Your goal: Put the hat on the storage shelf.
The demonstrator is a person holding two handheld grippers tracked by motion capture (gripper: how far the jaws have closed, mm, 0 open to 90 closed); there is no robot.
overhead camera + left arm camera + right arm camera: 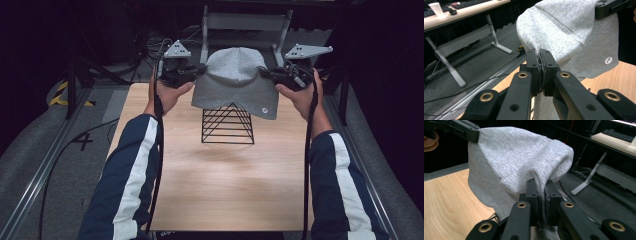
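A grey knit beanie (235,82) with a small round white badge hangs over the top of a black wire stand (227,125) at the far middle of the wooden table (225,185). My left gripper (200,71) is shut on the beanie's left side, and my right gripper (264,74) is shut on its right side. In the left gripper view the jaws pinch a fold of the beanie (569,30) at my left gripper (541,53). The right gripper view has grey cloth of the beanie (511,157) clamped in my right gripper (541,182). The stand's top is hidden under the cloth.
Metal rails run along both sides of the table, with cables on the grey floor at the left. A white desk frame (245,25) stands behind the table. A desk with a keyboard and a paper cup (436,8) lies farther off.
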